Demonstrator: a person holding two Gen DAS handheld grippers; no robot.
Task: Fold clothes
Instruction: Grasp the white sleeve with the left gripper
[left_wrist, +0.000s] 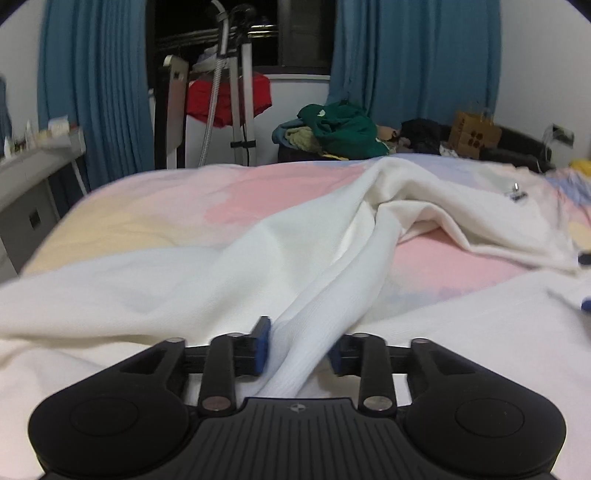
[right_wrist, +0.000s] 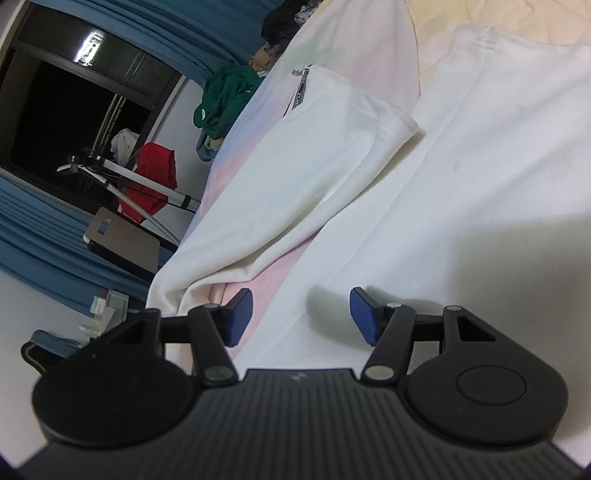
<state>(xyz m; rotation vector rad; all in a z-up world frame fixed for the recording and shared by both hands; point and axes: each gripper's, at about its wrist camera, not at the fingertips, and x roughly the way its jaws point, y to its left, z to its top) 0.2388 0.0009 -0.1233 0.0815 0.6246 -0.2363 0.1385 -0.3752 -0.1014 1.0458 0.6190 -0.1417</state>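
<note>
A white garment (left_wrist: 332, 229) with a zip (left_wrist: 517, 192) lies spread and rumpled on the pastel bedsheet (left_wrist: 166, 206). One long fold of it runs up the bed toward me and passes between the blue pads of my left gripper (left_wrist: 299, 350). The jaws stand apart around the fold and do not clamp it. In the right wrist view the same white garment (right_wrist: 461, 166) lies flatter, its zip (right_wrist: 301, 88) further off. My right gripper (right_wrist: 301, 317) hovers open just over the garment's edge and a strip of pink sheet (right_wrist: 258, 291), with nothing between its fingers.
A heap of clothes topped by a green garment (left_wrist: 343, 129) sits beyond the bed's far edge, beside a brown paper bag (left_wrist: 474, 133). A steamer stand (left_wrist: 236, 92) with a red garment (left_wrist: 225, 99) stands before blue curtains (left_wrist: 92, 92). A grey desk (left_wrist: 33, 162) lines the left.
</note>
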